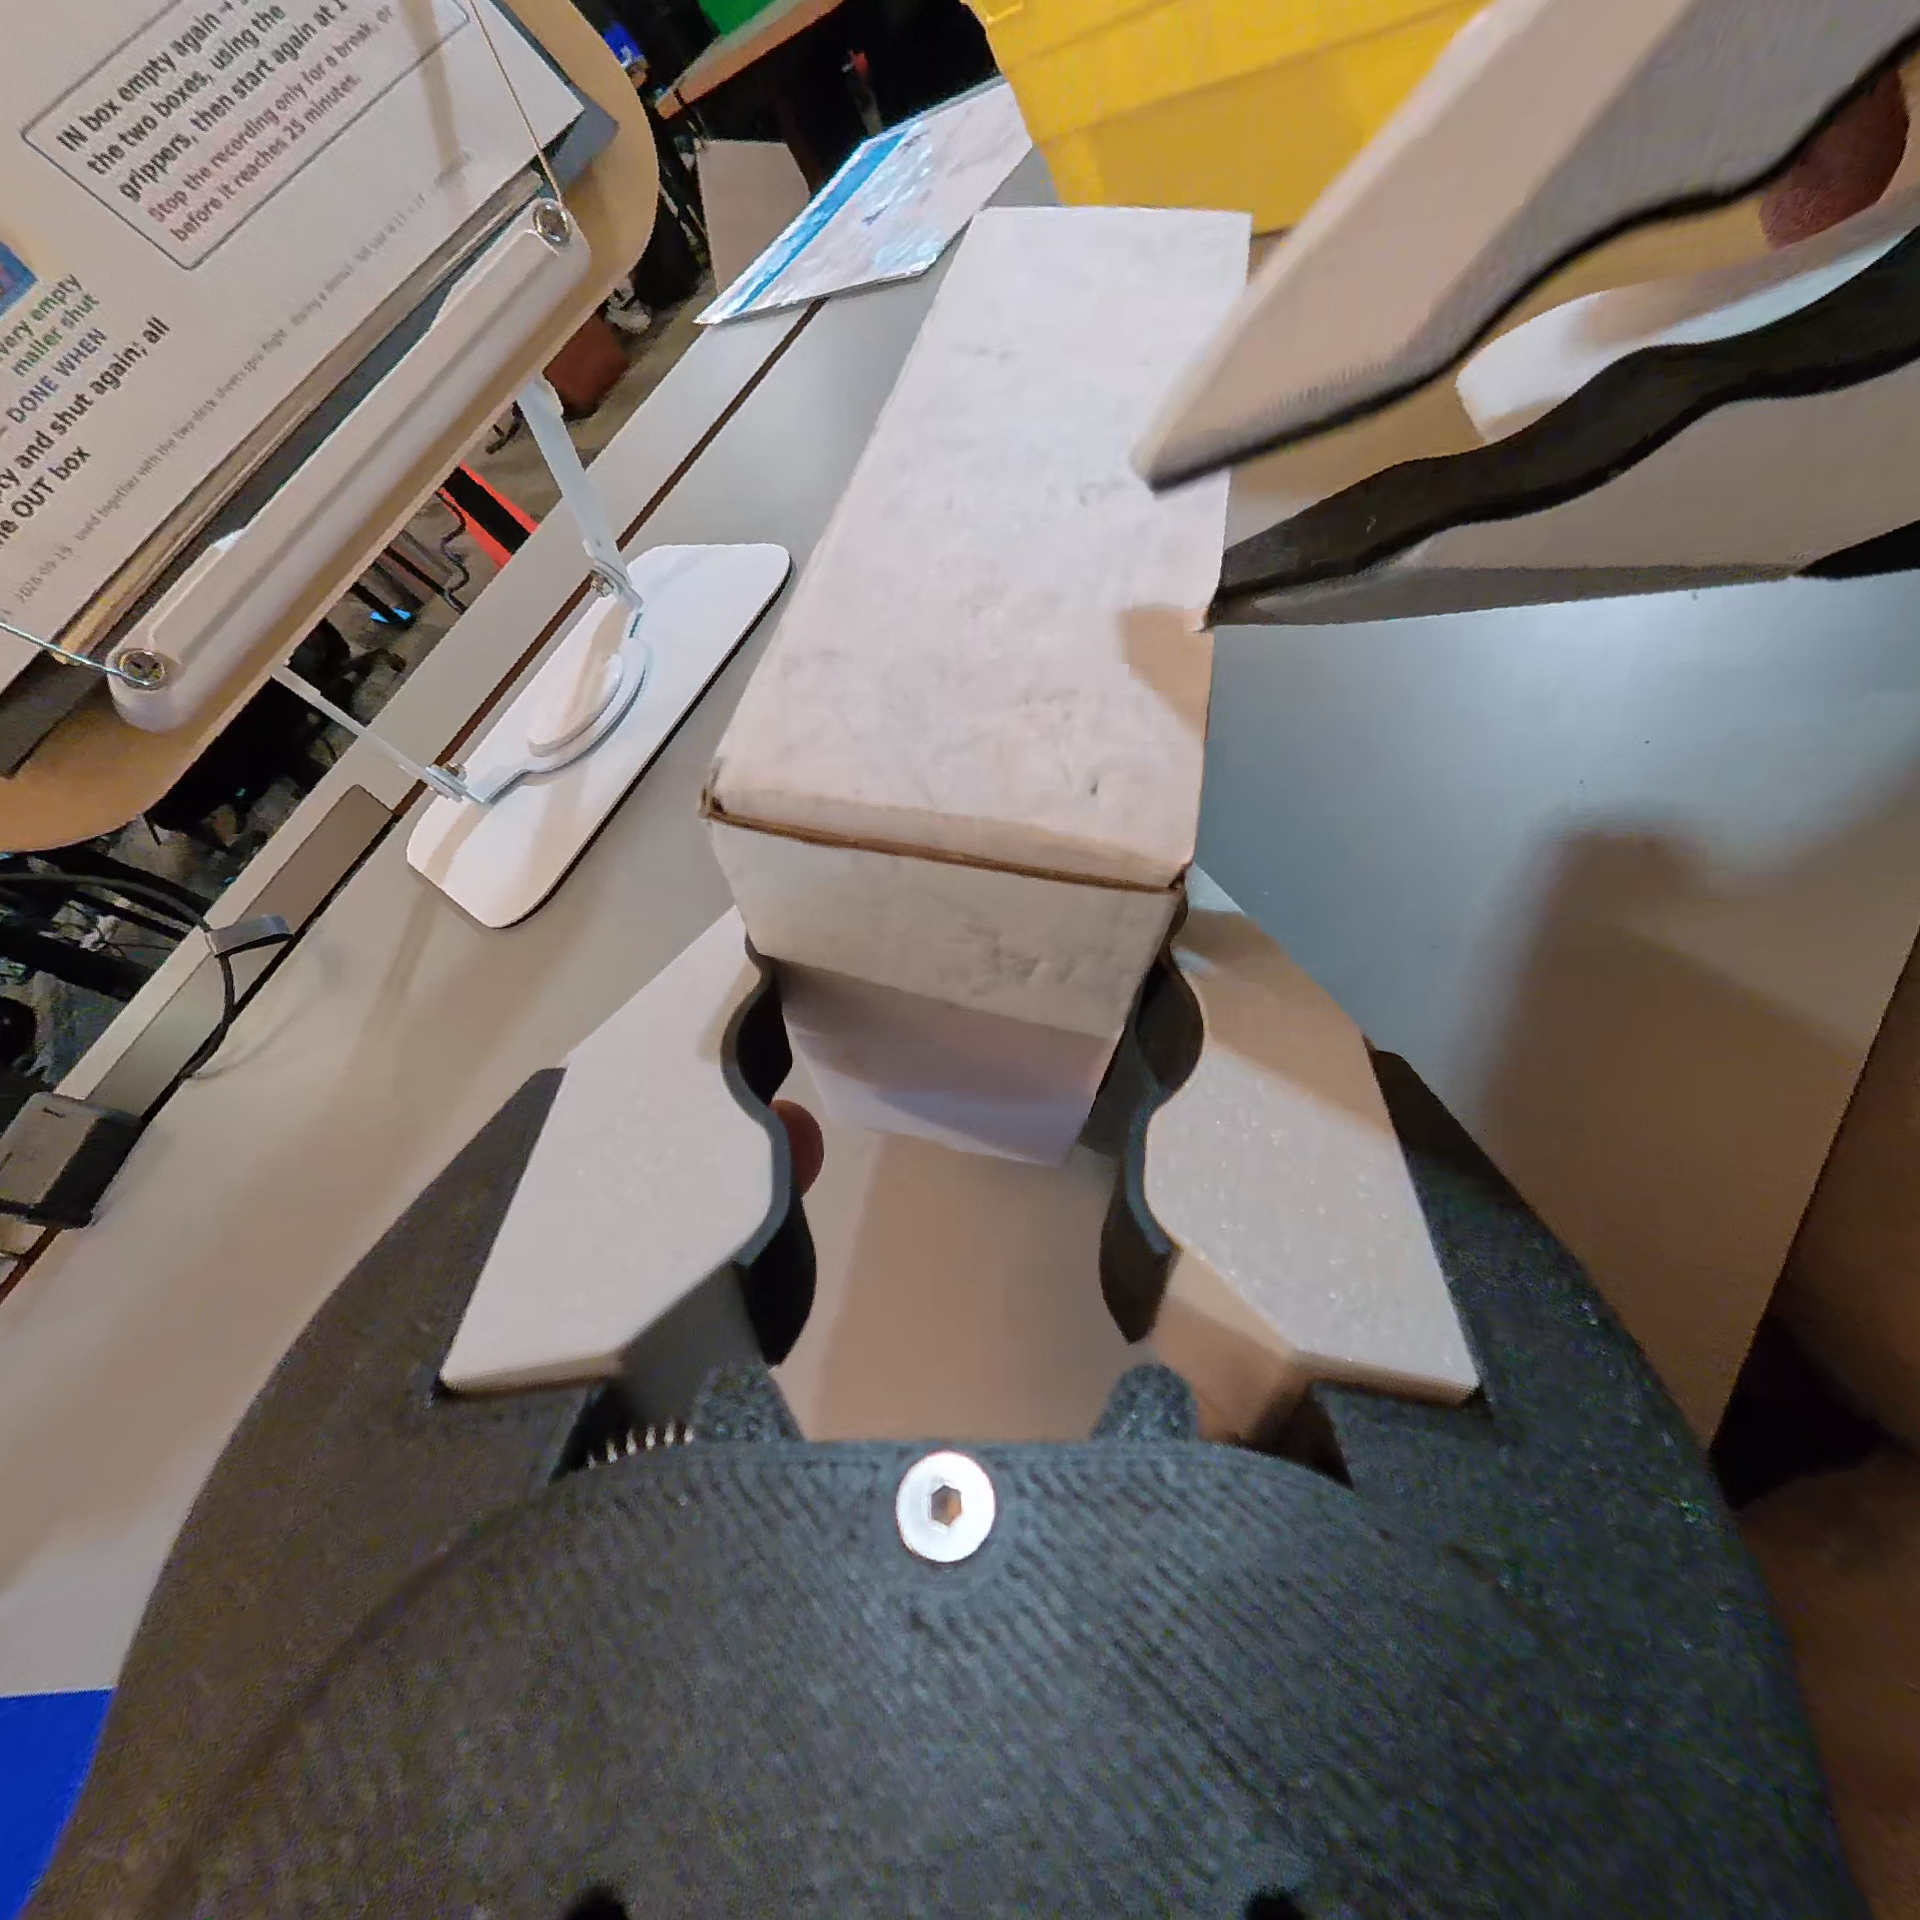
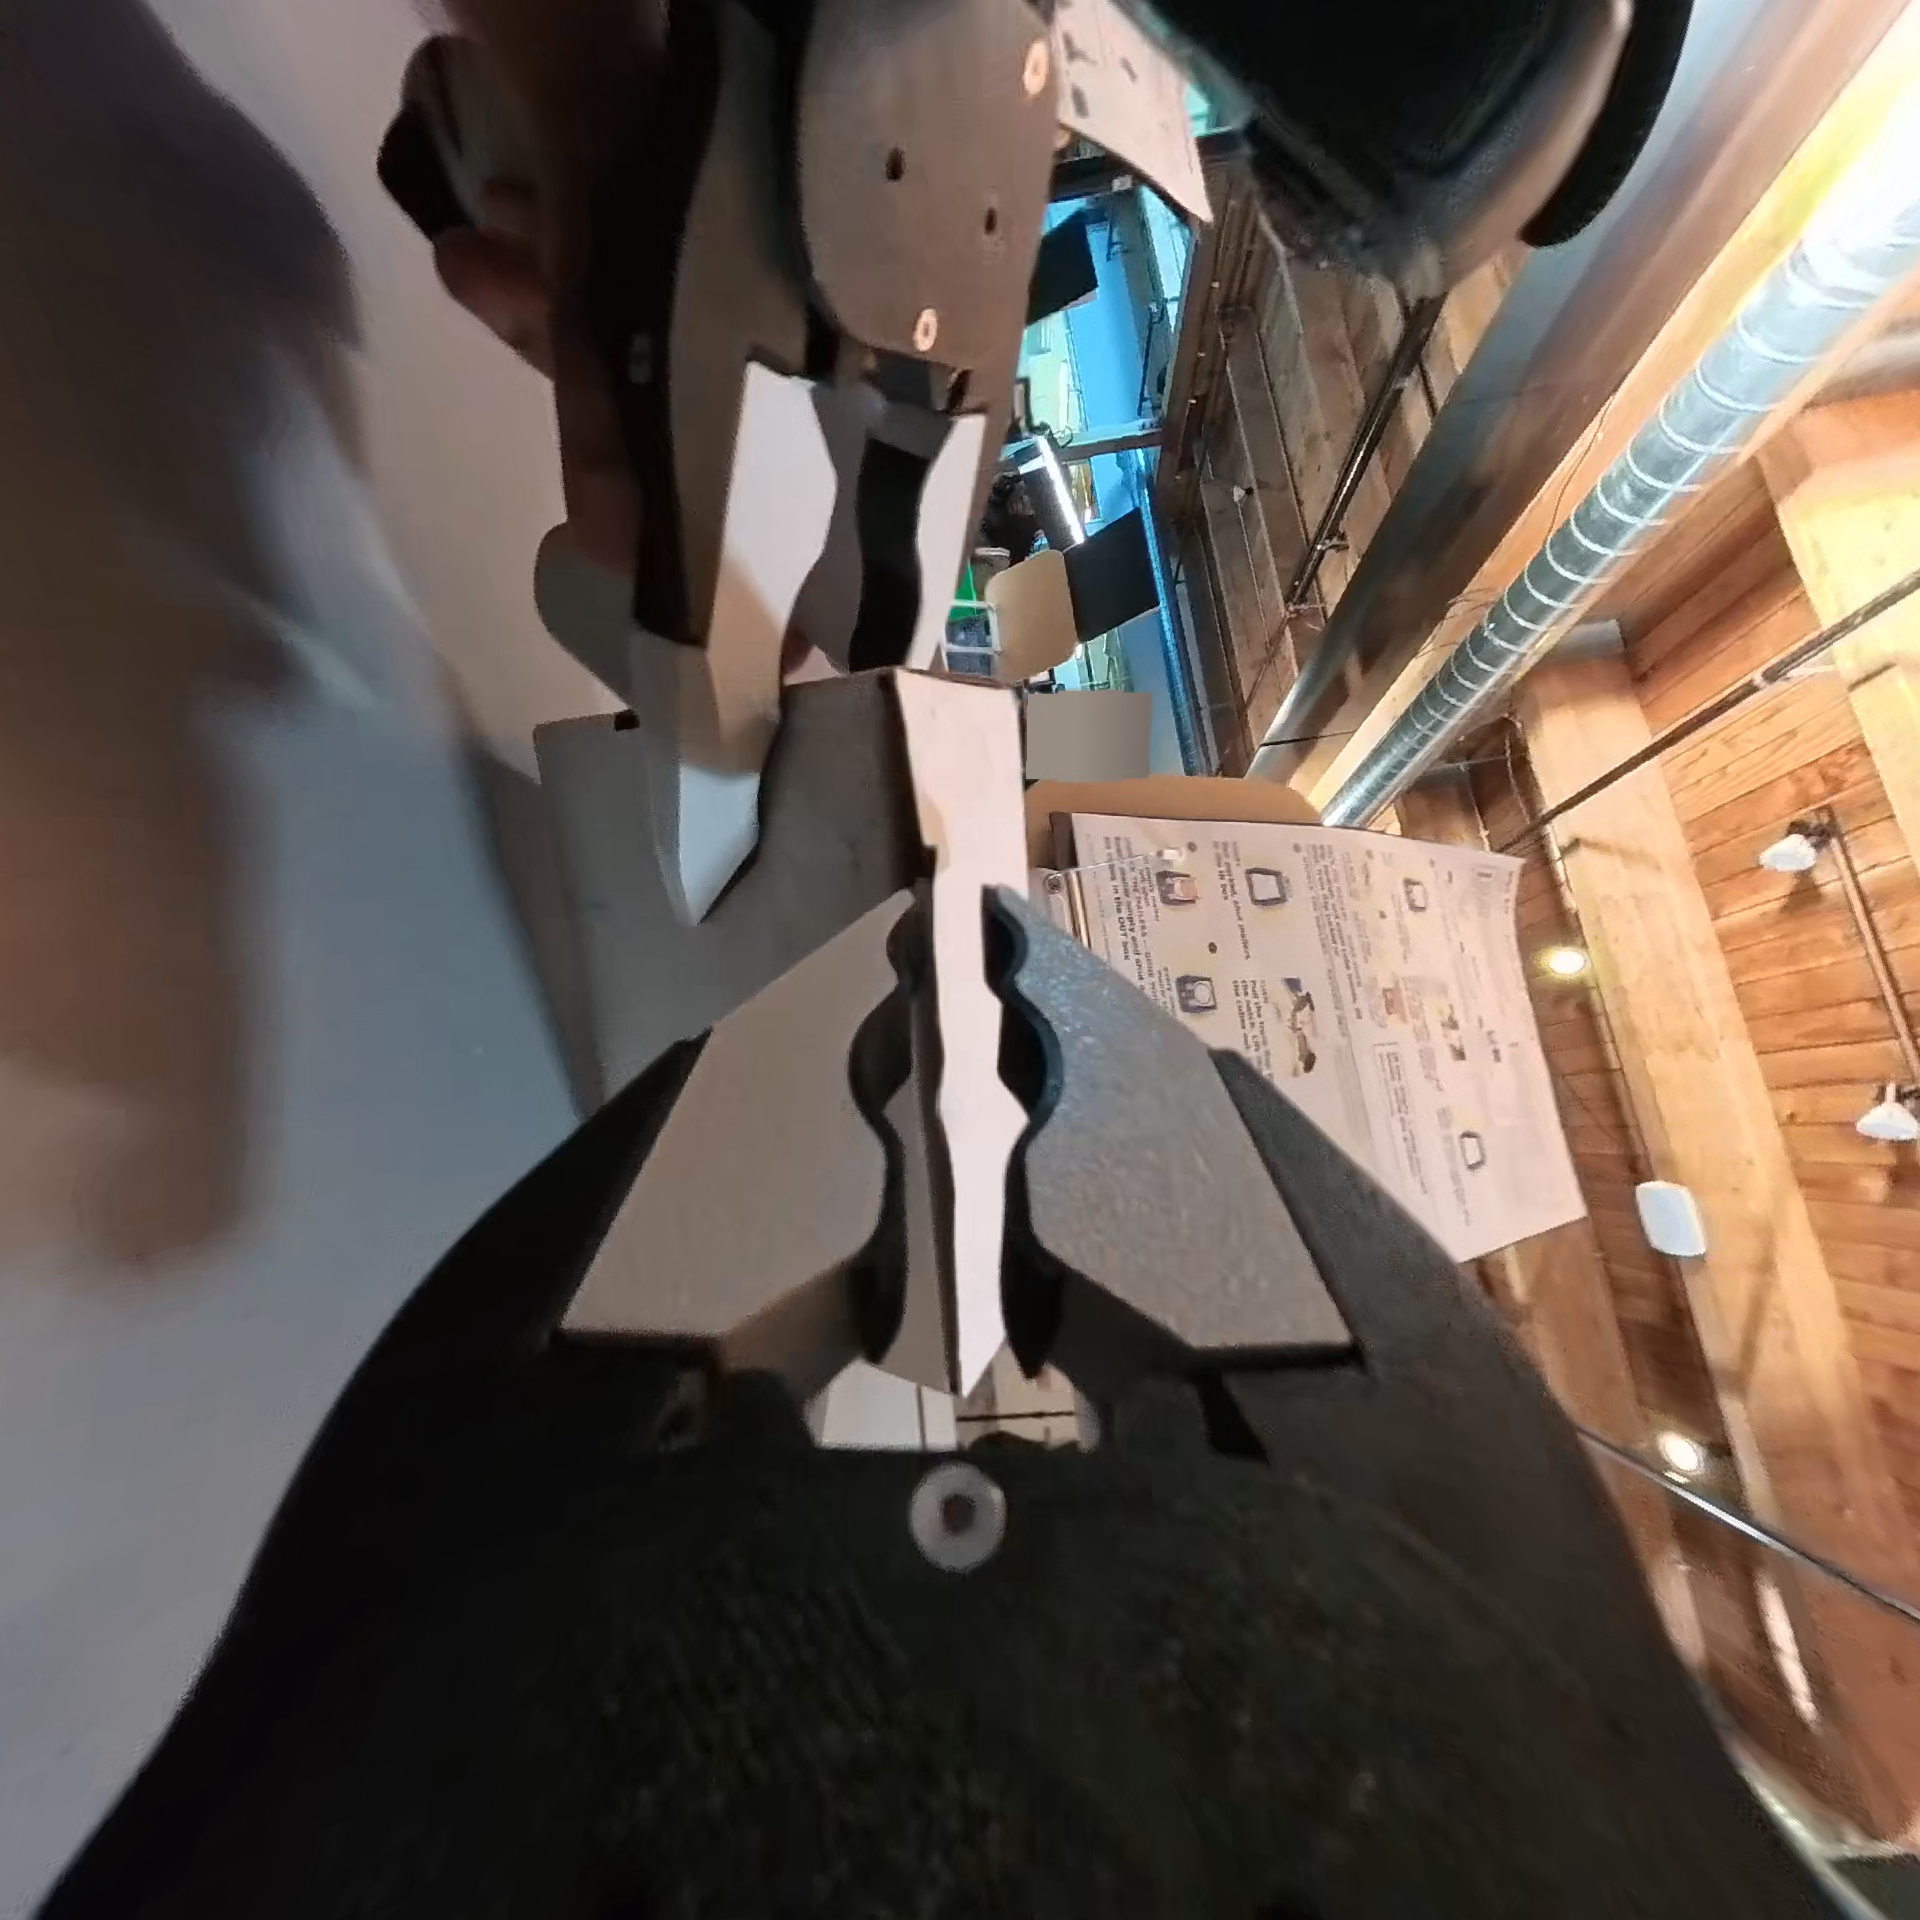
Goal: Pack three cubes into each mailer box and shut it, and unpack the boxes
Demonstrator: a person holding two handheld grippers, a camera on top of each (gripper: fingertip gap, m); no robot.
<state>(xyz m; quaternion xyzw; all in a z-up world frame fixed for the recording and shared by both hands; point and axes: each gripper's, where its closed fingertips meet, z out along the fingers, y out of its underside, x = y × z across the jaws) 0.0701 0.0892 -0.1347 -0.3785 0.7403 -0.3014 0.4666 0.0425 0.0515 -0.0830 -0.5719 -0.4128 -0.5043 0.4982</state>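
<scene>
A white mailer box (image 1: 987, 582) is held off the grey table (image 1: 1507, 790), lid closed along its near end. My left gripper (image 1: 961, 987) is shut on the box's near end, one finger on each side. My right gripper (image 1: 1184, 540) comes in from the upper right at the box's right edge. In the right wrist view, my right gripper (image 2: 951, 909) is shut on a thin white panel of the box (image 2: 966, 790). The left gripper (image 2: 821, 707) shows beyond it, holding the box. No cubes are in view.
A stand with an instruction sheet (image 1: 260, 312) and its white base (image 1: 603, 727) are on the left of the table. A yellow bin (image 1: 1195, 104) and a blue-white sheet (image 1: 862, 218) lie behind. A brown cardboard box (image 1: 1849, 1195) is at the right.
</scene>
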